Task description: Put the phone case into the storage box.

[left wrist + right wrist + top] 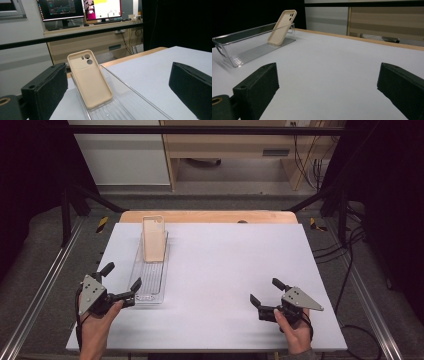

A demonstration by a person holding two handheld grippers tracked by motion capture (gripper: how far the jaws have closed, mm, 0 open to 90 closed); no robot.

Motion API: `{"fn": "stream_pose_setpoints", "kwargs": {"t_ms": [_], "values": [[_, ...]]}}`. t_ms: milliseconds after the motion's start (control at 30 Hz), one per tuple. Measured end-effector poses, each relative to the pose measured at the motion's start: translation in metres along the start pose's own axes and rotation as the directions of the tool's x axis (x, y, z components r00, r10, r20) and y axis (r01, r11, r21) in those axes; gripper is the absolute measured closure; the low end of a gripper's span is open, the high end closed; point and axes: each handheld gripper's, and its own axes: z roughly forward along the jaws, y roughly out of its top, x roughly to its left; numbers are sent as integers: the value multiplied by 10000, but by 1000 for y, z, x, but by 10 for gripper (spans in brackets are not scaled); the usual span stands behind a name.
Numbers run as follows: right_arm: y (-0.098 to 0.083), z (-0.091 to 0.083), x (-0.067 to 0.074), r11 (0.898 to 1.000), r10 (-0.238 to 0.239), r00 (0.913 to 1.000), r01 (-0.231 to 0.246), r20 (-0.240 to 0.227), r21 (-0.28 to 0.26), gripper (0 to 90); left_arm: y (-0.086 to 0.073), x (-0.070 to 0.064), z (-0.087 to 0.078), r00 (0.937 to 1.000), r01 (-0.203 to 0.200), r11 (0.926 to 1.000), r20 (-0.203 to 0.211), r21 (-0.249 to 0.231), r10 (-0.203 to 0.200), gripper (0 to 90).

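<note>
Phone case [154, 239] (beige, soft-looking) sat in the far end of the clear tray [161, 285], on the left half of the counter [240, 270]. It stood tilted, bottom edge on the ribbed tray floor, top leaning back against the far end wall. In the left gripper view the case [90, 78] showed its hollow inner side and camera cutouts facing the gripper, so the top rim stood well above the tray walls and looked free to pinch. Judgement: that propped pose was there to make it grabbable, since a case lying flat between the walls would leave no room for the jaws.

Tray [130, 105] lay lengthwise, near end toward the person, so its long axis ran almost along the left gripper's line of approach.

Left gripper [121, 281] was at the tray's near end, one jaw tip close to or touching the near corner; contact couldn't be told. Jaws spread wide, holding nothing, with the case framed between them in its own view. Likely lined up for a reach along the tray.

Right gripper [265, 294] was well apart on bare counter to the right, also spread and empty, and its view took in the tray [242, 53] and case [282, 27] from the side. It looked parked, possibly free to steady the tray, which looked light enough to slide.
</note>
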Motion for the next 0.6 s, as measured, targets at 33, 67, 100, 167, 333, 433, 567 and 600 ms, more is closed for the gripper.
{"fn": "stream_pose_setpoints", "kwargs": {"t_ms": [33, 67, 100, 167, 333, 433, 567, 600], "values": [[0, 0, 0, 10000, 0, 10000, 0, 6, 5, 38, -1, 0, 0, 10000, 51, 10000, 13, 6, -51, 19], [0, 0, 0, 10000, 3, 10000, -3, 8, -2, 38, -3, -1, 0, 10000, 94, 9999, 25, 36, -94, 19], [0, 0, 0, 10000, 17, 10000, -17, 11, -9, 38, -4, -1, 0, 9999, 141, 9999, 43, 47, -141, 18], [0, 0, -1, 10000, -6, 10000, 6, 13, -19, 38, -6, -1, 0, 9997, 210, 9997, 85, 118, -211, 19], [0, -1, -1, 10000, -5, 10000, 5, -6, 2, 38, -11, -1, 2, 9990, 412, 9989, 156, 231, -415, 19], [0, -1, -1, 10000, 3, 10000, -2, -8, 20, 39, -15, 0, 2, 9979, 608, 9979, 215, 216, -613, 18], [1, -2, -1, 9999, -74, 10000, 74, 14, -133, 39, -23, 4, 1, 9971, 746, 9970, 118, 218, -749, 18], [1, -2, -1, 9998, -91, 10000, 92, 20, -185, 39, -24, 4, 0, 9967, 799, 9966, 104, 224, -802, 18]]}}
